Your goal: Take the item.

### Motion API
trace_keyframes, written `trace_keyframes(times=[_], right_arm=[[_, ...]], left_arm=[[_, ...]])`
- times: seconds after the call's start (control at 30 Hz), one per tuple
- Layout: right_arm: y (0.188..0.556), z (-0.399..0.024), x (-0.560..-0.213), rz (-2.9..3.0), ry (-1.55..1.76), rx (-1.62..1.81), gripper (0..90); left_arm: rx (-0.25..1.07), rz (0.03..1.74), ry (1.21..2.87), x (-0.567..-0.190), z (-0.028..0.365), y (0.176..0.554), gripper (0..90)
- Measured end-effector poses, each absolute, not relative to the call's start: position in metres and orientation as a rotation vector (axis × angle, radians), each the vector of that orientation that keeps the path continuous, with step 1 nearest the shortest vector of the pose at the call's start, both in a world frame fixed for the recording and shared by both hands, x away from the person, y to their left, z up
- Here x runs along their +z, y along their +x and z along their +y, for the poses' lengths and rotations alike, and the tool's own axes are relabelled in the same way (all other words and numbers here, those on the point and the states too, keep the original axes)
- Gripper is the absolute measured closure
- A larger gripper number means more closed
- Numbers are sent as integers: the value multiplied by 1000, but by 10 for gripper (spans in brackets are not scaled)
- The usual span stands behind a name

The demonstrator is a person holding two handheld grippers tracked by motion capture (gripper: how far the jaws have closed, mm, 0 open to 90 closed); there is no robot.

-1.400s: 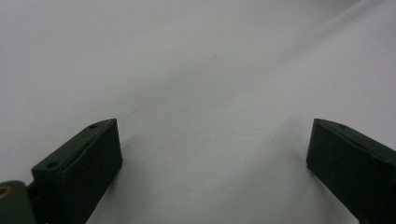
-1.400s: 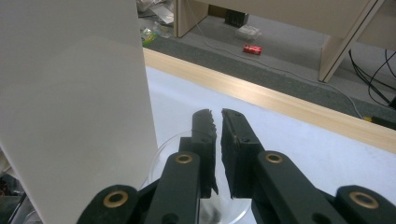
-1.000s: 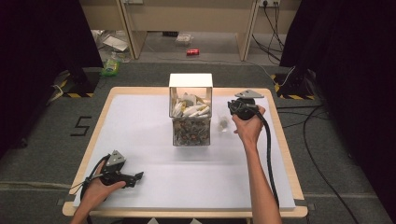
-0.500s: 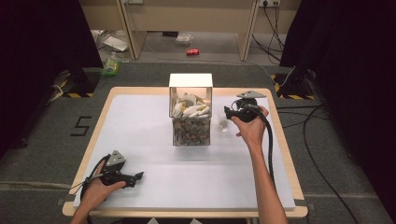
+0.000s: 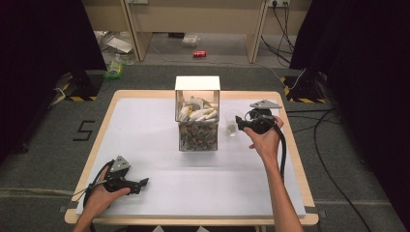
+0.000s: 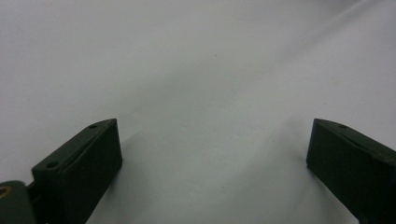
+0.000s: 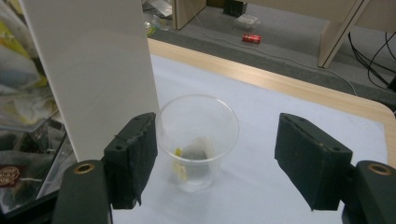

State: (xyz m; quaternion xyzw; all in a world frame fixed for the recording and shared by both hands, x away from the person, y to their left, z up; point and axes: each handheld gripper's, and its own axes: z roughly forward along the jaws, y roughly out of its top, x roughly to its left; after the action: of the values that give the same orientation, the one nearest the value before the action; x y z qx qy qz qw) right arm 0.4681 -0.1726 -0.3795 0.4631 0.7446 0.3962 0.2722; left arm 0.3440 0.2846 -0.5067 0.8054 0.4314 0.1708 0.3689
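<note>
Sitting btwn right gripper point(image 7: 212, 158) jaws, just opened wide: clear cup point(image 7: 197, 140) w/ tea bag point(image 7: 196, 151), ungripped.

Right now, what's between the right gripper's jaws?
The clear plastic cup, upright on the white sheet, a tea bag in its bottom. The right gripper has just been opening; its jaws stand apart either side, seen in the right gripper view.

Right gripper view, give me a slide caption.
Open right gripper over a clear plastic cup holding a tea bag, beside the box.
</note>
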Motion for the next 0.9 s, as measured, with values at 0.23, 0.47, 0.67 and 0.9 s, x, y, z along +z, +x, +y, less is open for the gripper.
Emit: trace_keyframes(times=[0.23,0.47,0.67,0.9], right_arm=[[455,-178,-386,2011,1235,1077,305],[443,-180,-393,2017,1227,1098,304],[435,-182,-398,2017,1219,1121,304],[427,-184,-404,2019,1221,1135,304]], left_arm=[[441,1107,2070,-507,284,344,27],[439,1108,2069,-507,284,344,27],[440,1108,2069,-507,284,344,27],[440,1107,2068,-507,284,344,27]])
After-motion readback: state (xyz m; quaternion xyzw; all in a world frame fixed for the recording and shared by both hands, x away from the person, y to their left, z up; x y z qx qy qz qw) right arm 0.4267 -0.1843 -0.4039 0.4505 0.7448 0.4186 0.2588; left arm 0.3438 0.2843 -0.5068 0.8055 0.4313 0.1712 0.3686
